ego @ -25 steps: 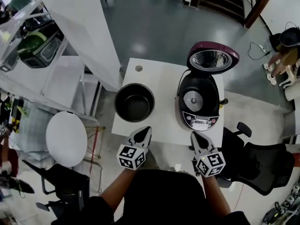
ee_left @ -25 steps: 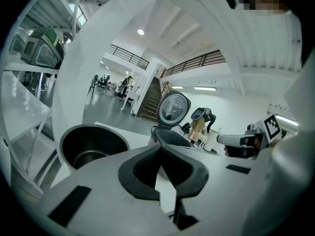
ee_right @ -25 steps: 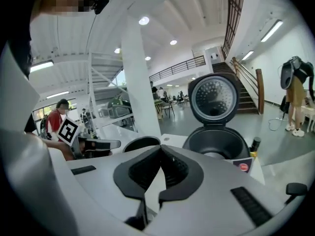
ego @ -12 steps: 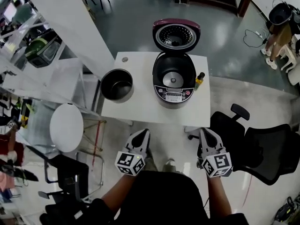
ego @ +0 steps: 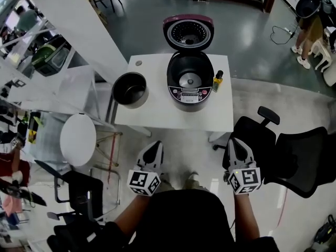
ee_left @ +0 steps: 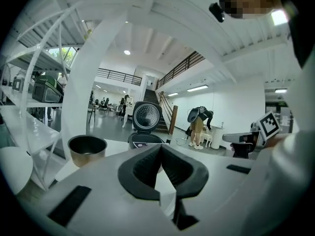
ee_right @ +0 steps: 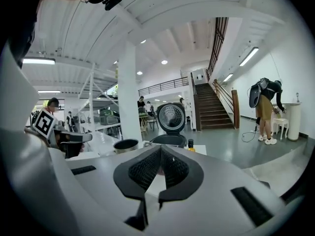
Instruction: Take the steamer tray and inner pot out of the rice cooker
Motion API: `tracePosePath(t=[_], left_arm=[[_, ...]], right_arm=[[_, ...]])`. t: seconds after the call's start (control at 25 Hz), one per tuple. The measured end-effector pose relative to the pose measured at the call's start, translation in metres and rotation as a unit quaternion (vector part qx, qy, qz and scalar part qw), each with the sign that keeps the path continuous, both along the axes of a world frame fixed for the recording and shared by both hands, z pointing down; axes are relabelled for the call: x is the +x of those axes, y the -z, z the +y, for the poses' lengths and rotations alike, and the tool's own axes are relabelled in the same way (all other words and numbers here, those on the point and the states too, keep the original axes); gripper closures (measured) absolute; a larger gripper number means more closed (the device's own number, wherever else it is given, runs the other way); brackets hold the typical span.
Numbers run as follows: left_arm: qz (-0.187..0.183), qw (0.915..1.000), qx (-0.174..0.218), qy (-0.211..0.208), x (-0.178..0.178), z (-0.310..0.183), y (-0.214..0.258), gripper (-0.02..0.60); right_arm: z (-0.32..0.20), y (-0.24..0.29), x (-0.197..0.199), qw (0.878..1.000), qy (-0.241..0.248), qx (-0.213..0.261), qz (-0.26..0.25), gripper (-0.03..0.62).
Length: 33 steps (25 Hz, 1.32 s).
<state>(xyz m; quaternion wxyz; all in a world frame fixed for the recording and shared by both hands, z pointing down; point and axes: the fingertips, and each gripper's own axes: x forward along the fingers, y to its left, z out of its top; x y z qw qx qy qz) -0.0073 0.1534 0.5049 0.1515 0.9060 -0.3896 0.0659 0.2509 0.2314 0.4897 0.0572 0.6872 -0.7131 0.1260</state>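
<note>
Both grippers are shut, with nothing between their jaws. The left gripper and the right gripper are held side by side in front of the person, over the floor just short of the near edge of the white table. On the table, the inner pot stands upright and empty at the left, apart from the rice cooker in the middle. The cooker's lid stands open on the far side, and a round plate shows at the bottom of its cavity. A small bottle stands just right of the cooker. A black office chair sits right of the right gripper.
</note>
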Motion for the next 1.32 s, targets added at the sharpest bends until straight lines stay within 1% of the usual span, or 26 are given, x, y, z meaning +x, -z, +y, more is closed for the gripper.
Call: tracePosePath(t=[0.12,0.24,0.44,0.64,0.88,1.04,1.32], left_arm=[[0.004,0.9999,0.007,0.009,-0.009,-0.001,0.005,0.577],[0.014,0.9997,0.016,0.012,-0.01,-0.001,0.012,0.577],[0.019,0.999,0.033,0.025,-0.013,0.005,0.018,0.577],[0.021,0.9986,0.04,0.027,-0.008,0.006,0.023,0.577],[0.021,0.9989,0.033,0.025,0.001,0.017,0.018,0.577],[0.024,0.9991,0.027,0.022,0.009,0.024,0.015,0.577],[0.022,0.9991,0.027,0.023,0.012,0.029,0.015,0.577]], right_arm=[[-0.002,0.001,-0.006,1.0,0.005,-0.007,0.008,0.594],[-0.007,-0.001,-0.011,1.0,0.005,-0.021,0.02,0.594],[-0.003,0.005,-0.029,0.999,0.027,-0.004,0.032,0.594],[0.006,0.01,-0.031,0.999,0.028,0.006,0.039,0.594],[0.018,0.011,-0.027,0.999,0.025,0.007,0.042,0.594],[0.026,0.009,-0.023,0.999,0.02,0.003,0.035,0.594],[0.033,-0.001,-0.024,0.999,0.032,0.003,0.044,0.594]])
